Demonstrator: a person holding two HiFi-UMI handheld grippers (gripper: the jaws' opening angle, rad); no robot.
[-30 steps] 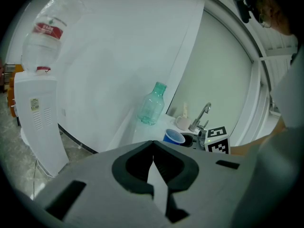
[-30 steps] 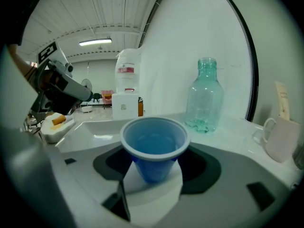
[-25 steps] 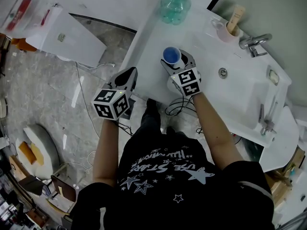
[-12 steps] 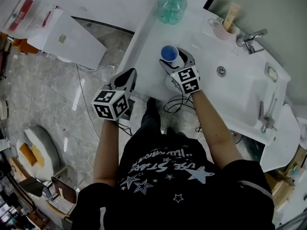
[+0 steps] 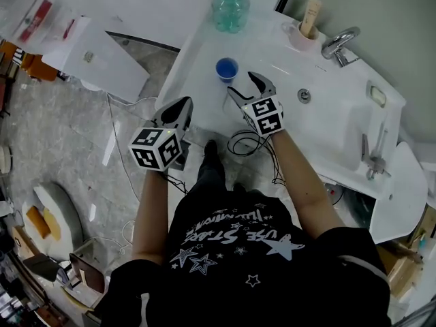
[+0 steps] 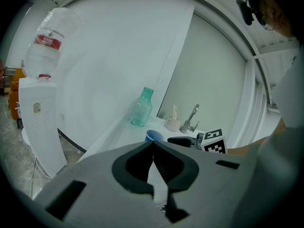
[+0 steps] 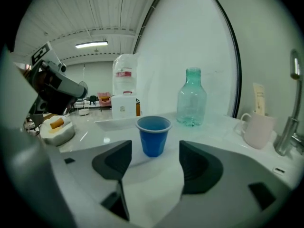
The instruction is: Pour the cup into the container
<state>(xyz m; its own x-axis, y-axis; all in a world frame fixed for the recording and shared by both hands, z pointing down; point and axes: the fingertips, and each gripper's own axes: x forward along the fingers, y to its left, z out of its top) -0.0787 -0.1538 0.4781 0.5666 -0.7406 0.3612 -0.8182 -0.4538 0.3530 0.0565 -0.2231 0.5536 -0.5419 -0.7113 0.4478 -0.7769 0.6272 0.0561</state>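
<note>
A blue cup point(image 5: 227, 69) stands upright on the white counter point(image 5: 197, 53), left of the sink basin point(image 5: 334, 125). My right gripper point(image 5: 241, 82) is open just short of the cup, apart from it. Its jaws have just been closing a little, with nothing between them. The right gripper view shows the cup point(image 7: 153, 135) ahead of the open jaws point(image 7: 155, 161) and a green plastic bottle point(image 7: 191, 98) behind it. My left gripper point(image 5: 182, 106) hangs shut and empty off the counter's near edge. In the left gripper view the shut tips point(image 6: 153, 145) point at the cup point(image 6: 154, 136).
The green bottle point(image 5: 230, 7) stands at the back of the counter. A pink mug point(image 5: 303, 34) and the tap point(image 5: 338, 44) sit behind the basin. A white water dispenser point(image 5: 102, 46) stands on the floor at left. Cables point(image 5: 248, 145) hang below the counter.
The right gripper has drawn back from the blue cup, which was between its jaws and now stands free on the counter. The left gripper has barely shifted in view.
</note>
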